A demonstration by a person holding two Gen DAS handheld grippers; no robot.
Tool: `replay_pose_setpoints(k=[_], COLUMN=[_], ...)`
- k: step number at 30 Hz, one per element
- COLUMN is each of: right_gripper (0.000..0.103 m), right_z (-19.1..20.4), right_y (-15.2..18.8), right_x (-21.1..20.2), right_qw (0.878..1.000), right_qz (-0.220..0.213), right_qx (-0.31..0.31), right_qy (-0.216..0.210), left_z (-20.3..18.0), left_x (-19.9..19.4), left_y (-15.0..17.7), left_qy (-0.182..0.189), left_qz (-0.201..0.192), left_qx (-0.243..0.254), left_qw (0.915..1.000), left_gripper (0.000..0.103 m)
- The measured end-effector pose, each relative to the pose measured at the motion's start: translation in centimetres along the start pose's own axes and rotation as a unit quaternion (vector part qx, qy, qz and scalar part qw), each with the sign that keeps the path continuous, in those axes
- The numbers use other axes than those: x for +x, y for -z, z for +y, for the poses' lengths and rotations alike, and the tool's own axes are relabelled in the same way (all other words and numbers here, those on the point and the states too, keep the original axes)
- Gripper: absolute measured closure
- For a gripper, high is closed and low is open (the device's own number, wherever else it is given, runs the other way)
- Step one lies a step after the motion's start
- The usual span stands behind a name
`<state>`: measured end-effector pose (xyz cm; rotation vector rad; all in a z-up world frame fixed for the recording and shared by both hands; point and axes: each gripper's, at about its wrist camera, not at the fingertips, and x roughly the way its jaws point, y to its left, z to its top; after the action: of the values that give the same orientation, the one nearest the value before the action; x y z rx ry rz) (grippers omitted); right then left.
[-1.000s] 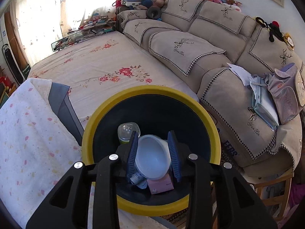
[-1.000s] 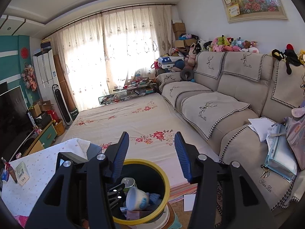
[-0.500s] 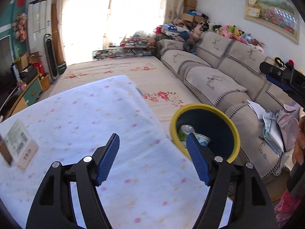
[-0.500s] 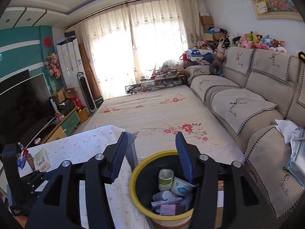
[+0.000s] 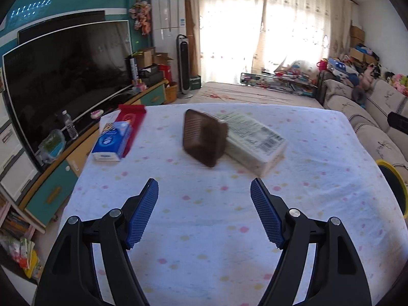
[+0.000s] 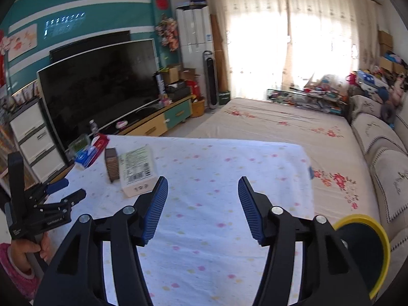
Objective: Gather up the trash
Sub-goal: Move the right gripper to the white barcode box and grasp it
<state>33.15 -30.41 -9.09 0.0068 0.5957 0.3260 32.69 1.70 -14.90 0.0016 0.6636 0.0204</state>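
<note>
A living room with a teal wall, a large dark television (image 5: 68,76) and bright curtained windows holds a table under a white cloth with pastel dots (image 5: 229,216). On the cloth's far part lie 4 things: a brown ridged box (image 5: 204,137) leaning against a pale carton with a barcode (image 5: 255,142), and to their left a blue tissue pack (image 5: 112,140) resting on a red flat packet (image 5: 132,119).

The left gripper (image 5: 204,216) hovers above the cloth, its blue pads spread wide with nothing between them — the brown box and the carton sit well beyond the fingertips. From the right wrist view the same gripper shows at the left edge, held by a hand (image 6: 28,250) in a pink sleeve.

The right gripper (image 6: 202,210) hangs over bare cloth, its jaws opening and empty.

The yellow-rimmed trash bin (image 6: 367,244) stands off the table's right side, beside the beige sofa (image 6: 382,158); its inside is too dark to make out.
</note>
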Motion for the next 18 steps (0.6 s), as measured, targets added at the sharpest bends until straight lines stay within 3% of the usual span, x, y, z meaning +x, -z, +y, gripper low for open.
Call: replay_pose_setpoints(k=[4, 6, 9, 12, 18], right_gripper=[0.048, 0.046, 0.030, 0.021, 0.019], right_z=[4.1, 5.6, 7.3, 8.9, 10.7], right_y=[0.3, 0.5, 0.6, 0.5, 0.2], right_x=[5.1, 7.2, 9.8, 12.0, 16.2], right_qw=[0.996, 0.992, 0.988, 0.983, 0.977], right_qz=[0.044, 0.060, 0.078, 0.089, 0.117], right_qx=[-0.051, -0.067, -0.087, -0.118, -0.145], right_qy=[-0.059, -0.084, -0.104, -0.110, -0.103], left_z=[2.6, 1.6, 1.4, 0.8, 0.7], left_x=[1.0, 0.7, 0.6, 0.3, 0.6], left_y=[0.5, 0.8, 1.0, 1.0, 1.0], left_qy=[0.002, -0.001, 0.005, 0.008, 0.018], left_qz=[0.015, 0.014, 0.014, 0.014, 0.020], left_qx=[-0.035, -0.032, -0.031, -0.036, -0.043], left_qw=[0.9993, 0.9994, 0.9994, 0.9992, 0.9987], left_gripper=[0.029, 0.029, 0.028, 0.028, 0.028])
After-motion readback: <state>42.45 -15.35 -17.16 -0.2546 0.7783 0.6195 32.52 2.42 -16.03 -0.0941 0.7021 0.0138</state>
